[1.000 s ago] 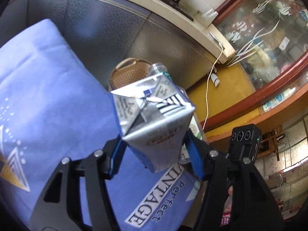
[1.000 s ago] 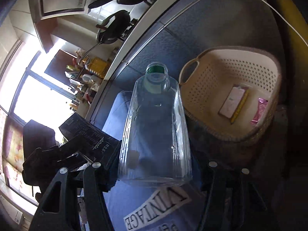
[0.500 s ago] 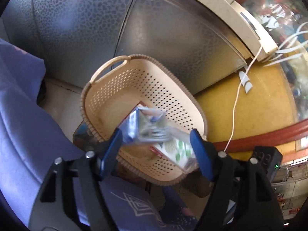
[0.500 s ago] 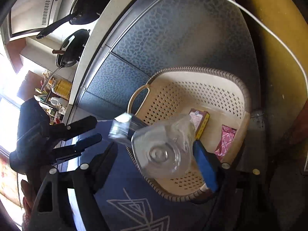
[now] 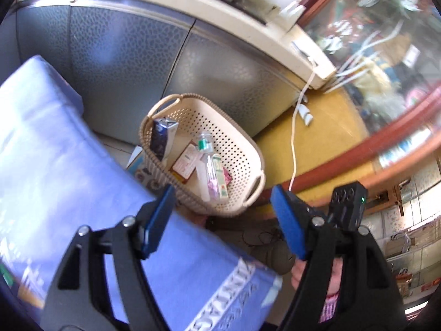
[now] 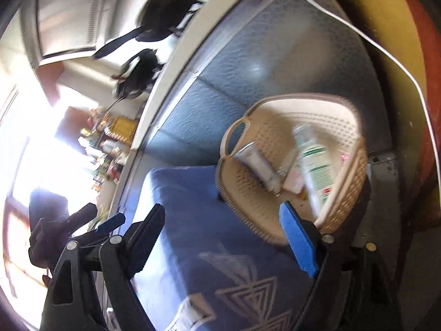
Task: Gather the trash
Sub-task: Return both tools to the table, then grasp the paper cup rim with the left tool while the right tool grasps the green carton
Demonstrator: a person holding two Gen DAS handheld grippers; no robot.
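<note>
A beige perforated basket (image 5: 242,149) sits on the floor beside the blue-covered surface; it also shows in the right wrist view (image 6: 347,201). Inside it lie a silver drink carton (image 5: 162,139), a clear plastic bottle with a green cap (image 5: 205,160), a small red-and-white box (image 5: 184,162) and other packets. In the right wrist view the carton (image 6: 257,165) and the bottle (image 6: 314,169) lie in the basket. My left gripper (image 5: 220,220) is open and empty above the basket's near rim. My right gripper (image 6: 223,237) is open and empty, just left of the basket.
A blue cloth with "VINTAGE" print (image 5: 69,193) covers the surface under both grippers. Grey cabinet doors (image 5: 132,55) under a counter stand behind the basket. A white cable (image 5: 296,138) hangs down a yellow panel at right. Pans (image 6: 168,24) sit on the stove.
One second ago the left gripper held the carton and the right held the bottle. Both jaws opened over the basket, and the carton and bottle now lie inside it. Both grippers have drawn back.
</note>
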